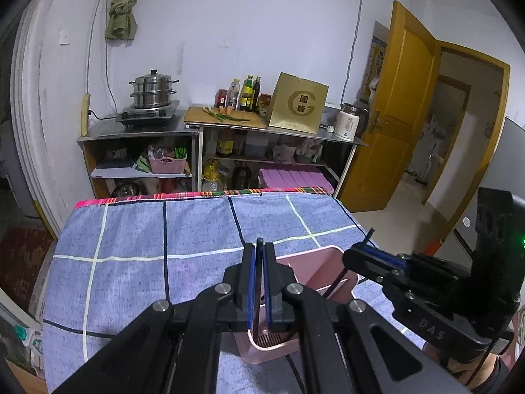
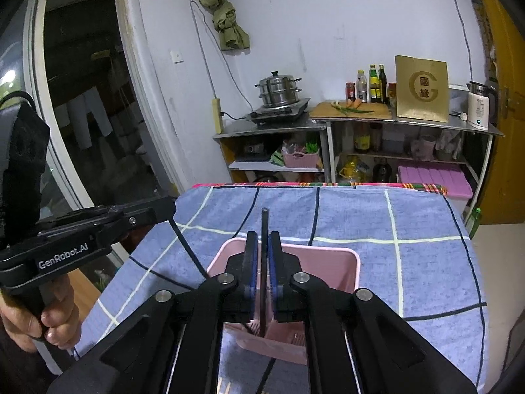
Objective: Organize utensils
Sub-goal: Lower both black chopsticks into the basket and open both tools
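A pink utensil holder (image 1: 315,272) (image 2: 325,262) stands on the blue checked tablecloth, right under both grippers. My left gripper (image 1: 260,252) is shut on a thin dark utensil (image 1: 259,262) whose lower end reaches down into the holder. My right gripper (image 2: 263,243) is shut on another thin dark utensil (image 2: 264,229), also angled down into the holder. The right gripper also shows in the left wrist view (image 1: 361,252), and the left gripper shows at the left edge of the right wrist view (image 2: 164,207).
The tablecloth (image 1: 164,246) covers a table whose far edge shows a red plaid cloth. Behind stand metal shelves with a steamer pot (image 1: 152,93), bottles, a cutting board and a kettle. A yellow door (image 1: 403,108) is open at right.
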